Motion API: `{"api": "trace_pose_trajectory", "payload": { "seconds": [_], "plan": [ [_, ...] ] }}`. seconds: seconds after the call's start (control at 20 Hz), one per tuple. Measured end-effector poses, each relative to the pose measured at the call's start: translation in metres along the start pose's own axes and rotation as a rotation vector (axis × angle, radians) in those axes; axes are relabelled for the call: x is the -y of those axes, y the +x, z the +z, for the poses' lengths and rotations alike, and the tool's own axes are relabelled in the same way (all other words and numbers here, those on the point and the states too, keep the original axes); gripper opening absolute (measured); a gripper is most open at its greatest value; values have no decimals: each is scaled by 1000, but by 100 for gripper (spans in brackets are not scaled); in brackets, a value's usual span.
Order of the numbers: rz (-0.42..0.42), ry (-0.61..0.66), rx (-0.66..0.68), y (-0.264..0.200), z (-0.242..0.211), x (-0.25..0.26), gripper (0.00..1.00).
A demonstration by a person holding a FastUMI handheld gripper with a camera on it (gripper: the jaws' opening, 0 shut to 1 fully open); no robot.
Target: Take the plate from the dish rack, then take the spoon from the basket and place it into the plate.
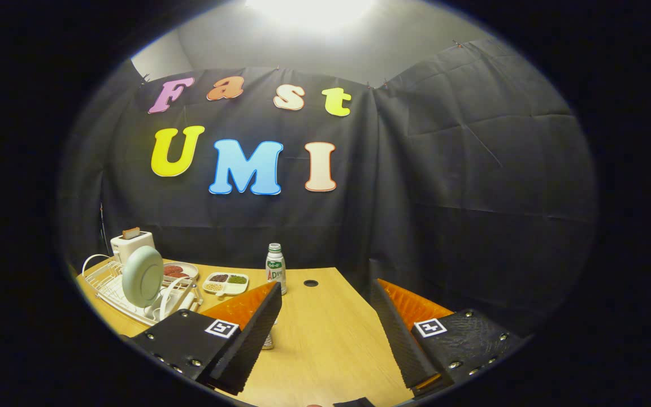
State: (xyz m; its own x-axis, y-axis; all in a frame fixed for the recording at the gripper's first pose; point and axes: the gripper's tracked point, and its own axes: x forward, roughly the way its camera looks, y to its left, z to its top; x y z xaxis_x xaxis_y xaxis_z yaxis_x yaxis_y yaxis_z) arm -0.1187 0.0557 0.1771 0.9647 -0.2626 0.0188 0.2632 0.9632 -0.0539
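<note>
I am holding the gripper (325,333) above the wooden desk (325,339), and its fingers are standing wide apart with nothing between them but bare desk surface. The left finger (246,339) is partly covering a small object on the desk that I cannot make out.

Well off beyond the left finger, the white wire dish rack (113,288) is sitting near the desk's left edge. The pale green plate (142,276) is standing upright on its edge in the rack, its round face turned toward me. A white looped wire piece (176,294) is showing just beside the plate on the rack's near side; I cannot tell whether that is the basket, and I cannot pick out the spoon there.

Behind the rack, a white toaster (131,244) is sitting with a slice of toast (131,232) poking up from its slot. Next to the plate, further back, a round dish (178,271) is holding reddish pieces, and beside that a divided tray (225,283) is holding small portions of dark, green and pale food. A white bottle (275,267) with a green cap is standing upright just beyond the tip of the left finger. A dark round hole (311,282) is showing in the desk to the right of the bottle.
</note>
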Motion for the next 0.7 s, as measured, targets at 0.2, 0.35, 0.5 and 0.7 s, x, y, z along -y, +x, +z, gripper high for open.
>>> {"api": "trace_pose_trajectory", "payload": {
  "seconds": [0.2,0.35,0.5,0.7],
  "plan": [
    [61,10,-21,-15,25,-84,97],
    [128,30,-22,-16,35,-157,97],
    [196,41,-47,-9,30,-223,97],
    [250,97,-124,14,5,-293,97]
  ]
}}
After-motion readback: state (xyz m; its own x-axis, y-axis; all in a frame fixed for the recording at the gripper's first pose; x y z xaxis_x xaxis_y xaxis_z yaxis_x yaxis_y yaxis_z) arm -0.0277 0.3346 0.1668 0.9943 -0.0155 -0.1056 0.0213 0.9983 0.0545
